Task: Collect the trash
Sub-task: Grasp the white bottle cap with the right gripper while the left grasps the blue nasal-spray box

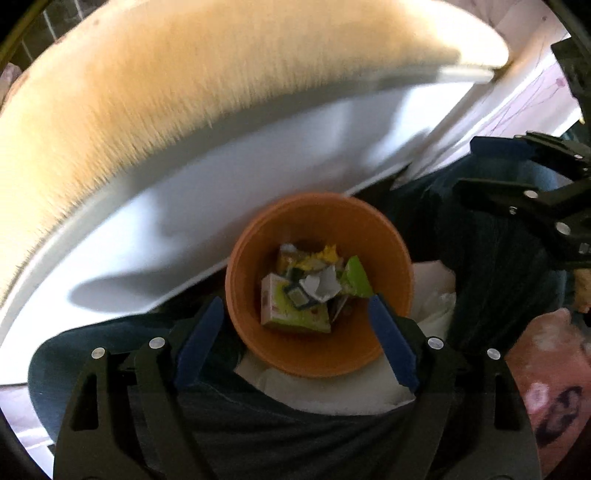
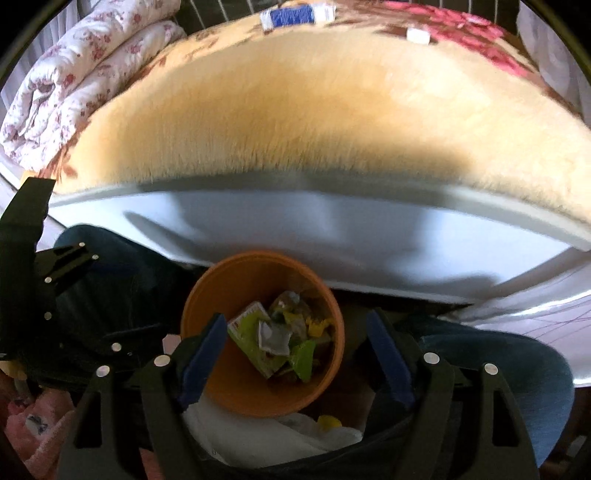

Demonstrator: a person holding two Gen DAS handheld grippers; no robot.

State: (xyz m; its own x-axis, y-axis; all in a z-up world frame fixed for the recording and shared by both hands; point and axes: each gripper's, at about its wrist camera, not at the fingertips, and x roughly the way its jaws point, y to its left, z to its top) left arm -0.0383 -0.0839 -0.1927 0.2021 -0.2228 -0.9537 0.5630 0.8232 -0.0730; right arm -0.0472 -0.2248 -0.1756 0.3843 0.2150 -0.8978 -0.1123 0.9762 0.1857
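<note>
Orange bin (image 1: 320,284) stands on the floor against the bed's edge (image 1: 207,206), directly below both grippers. Crumpled cartons and wrappers (image 1: 306,291) lie in its bottom. Left gripper (image 1: 295,339): jaws apart, nothing between them. Right gripper (image 2: 295,358): same, empty. Neither is clearly nearer. More trash (image 2: 291,13) remains on the bed's blanket, well apart.

Orange bin (image 1: 369,229), floral quilt (image 2: 70,70)

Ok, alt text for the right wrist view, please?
An orange bin holding crumpled wrappers and cartons sits below the open, empty right gripper. Behind it runs a bed edge with a cream fleece blanket.
</note>
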